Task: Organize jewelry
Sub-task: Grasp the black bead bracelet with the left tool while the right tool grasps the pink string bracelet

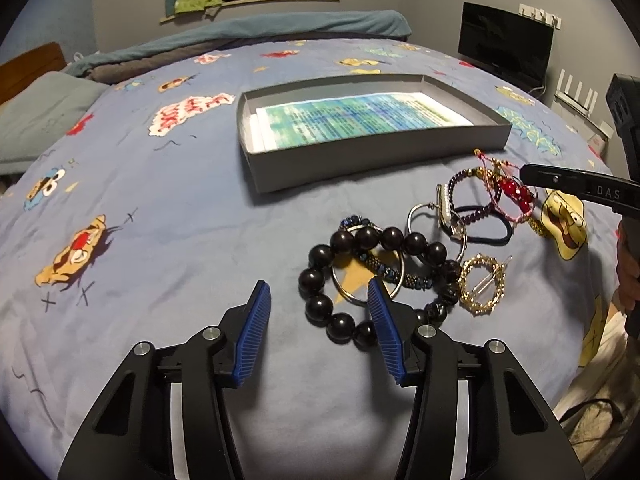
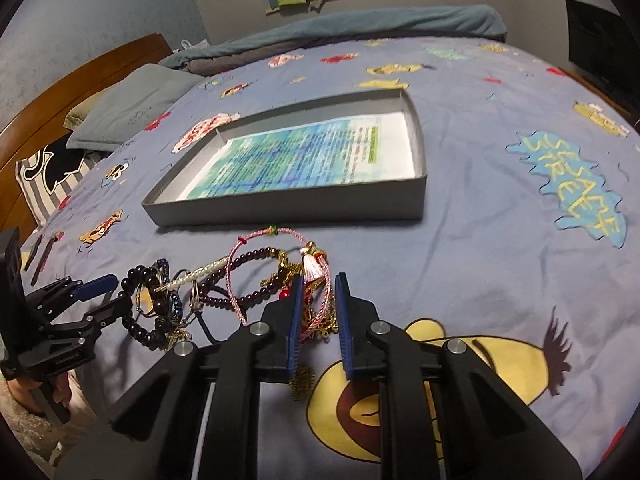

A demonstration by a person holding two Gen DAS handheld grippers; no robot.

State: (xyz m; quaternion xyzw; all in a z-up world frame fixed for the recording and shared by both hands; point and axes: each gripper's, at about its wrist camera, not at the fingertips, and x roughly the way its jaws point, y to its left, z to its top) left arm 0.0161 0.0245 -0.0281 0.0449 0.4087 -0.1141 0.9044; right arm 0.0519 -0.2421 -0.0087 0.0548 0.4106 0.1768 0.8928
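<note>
A pile of jewelry lies on the bed in front of a grey box tray (image 1: 360, 172) lined with printed paper. My left gripper (image 1: 320, 296) is open just above the black bead bracelet (image 1: 320, 308), its right finger over a silver hoop (image 1: 352, 298). A gold round clip (image 1: 482, 288) and a red bead bracelet (image 1: 516, 194) lie to the right. My right gripper (image 2: 318, 284) is open, its fingers on either side of the pink cord bracelet (image 2: 320, 308) and gold chain (image 2: 326, 322); the tray (image 2: 280, 208) is beyond.
The blue cartoon bedspread (image 1: 160, 220) covers the bed. A pillow (image 1: 36, 116) and folded blankets (image 1: 240, 32) lie at the far side. A monitor (image 1: 504, 44) stands at the right. The wooden headboard (image 2: 80, 80) is at the left.
</note>
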